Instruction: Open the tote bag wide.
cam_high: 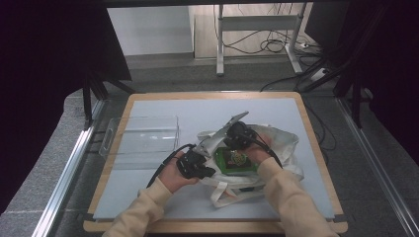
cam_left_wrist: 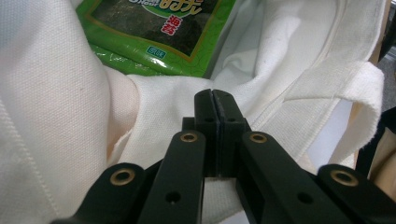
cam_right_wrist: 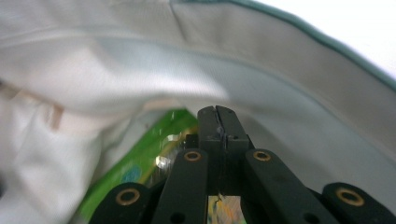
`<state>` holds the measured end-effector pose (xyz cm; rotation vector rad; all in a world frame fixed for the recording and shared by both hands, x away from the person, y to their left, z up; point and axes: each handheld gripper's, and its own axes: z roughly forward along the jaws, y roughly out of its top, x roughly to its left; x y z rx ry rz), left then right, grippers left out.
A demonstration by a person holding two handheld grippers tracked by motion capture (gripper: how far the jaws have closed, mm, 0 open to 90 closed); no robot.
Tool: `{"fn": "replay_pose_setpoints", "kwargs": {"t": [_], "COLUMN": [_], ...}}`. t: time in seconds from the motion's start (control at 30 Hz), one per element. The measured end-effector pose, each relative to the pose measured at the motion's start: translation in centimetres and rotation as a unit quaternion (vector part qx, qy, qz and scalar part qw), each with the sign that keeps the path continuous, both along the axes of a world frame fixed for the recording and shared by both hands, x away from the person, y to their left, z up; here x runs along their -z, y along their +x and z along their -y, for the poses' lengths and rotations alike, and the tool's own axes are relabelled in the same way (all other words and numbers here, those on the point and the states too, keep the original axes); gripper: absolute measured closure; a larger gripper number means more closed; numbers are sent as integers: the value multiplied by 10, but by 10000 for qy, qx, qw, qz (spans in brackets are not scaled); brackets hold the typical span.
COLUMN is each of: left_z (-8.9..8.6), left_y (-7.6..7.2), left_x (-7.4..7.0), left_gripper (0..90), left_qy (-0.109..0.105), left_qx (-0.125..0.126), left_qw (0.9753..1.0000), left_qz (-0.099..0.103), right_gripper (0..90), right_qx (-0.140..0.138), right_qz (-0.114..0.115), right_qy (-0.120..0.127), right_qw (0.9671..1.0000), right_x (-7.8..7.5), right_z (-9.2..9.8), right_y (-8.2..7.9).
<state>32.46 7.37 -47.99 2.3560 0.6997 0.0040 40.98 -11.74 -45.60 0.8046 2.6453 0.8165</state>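
Right gripper view: bag cloth (cam_right_wrist: 140, 70) half hides green packet (cam_right_wrist: 140, 163).

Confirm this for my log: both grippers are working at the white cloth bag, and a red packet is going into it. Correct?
Not quite: the packet is green, not red, as the high view and the left gripper view show. The rest holds: the left gripper and right gripper are at the white cloth bag.

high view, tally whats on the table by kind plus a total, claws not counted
White cloth tote bag: 1
Green snack packet, lying in the bag's mouth: 1
Clear plastic tray, left of the bag: 1
Total: 3

Both claws are at the bag: the left claw is shut on the bag's cloth, the right claw is shut on the packet.
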Motion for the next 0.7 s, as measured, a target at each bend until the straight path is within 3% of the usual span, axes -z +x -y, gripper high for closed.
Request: {"fn": "replay_pose_setpoints", "kwargs": {"t": [0.23, 0.4, 0.7], "left_z": [0, 0, 1], "left_y": [0, 0, 0], "left_x": [0, 1, 2], "left_gripper": [896, 896, 896], "left_qy": [6, -23, -28], "left_qx": [-7, -34, -55], "left_qw": [10000, 10000, 10000], "left_qz": [-1, -20, -32], "right_gripper": [889, 889, 889], "right_qx": [140, 246, 377], "right_qz": [-6, -193, -609], "right_qy": [-188, -387, -660], "right_qw": [9997, 9988, 9952], "right_x": [-15, -14, -9], "right_z": [33, 65, 95], "right_y": [-24, -50, -75]}}
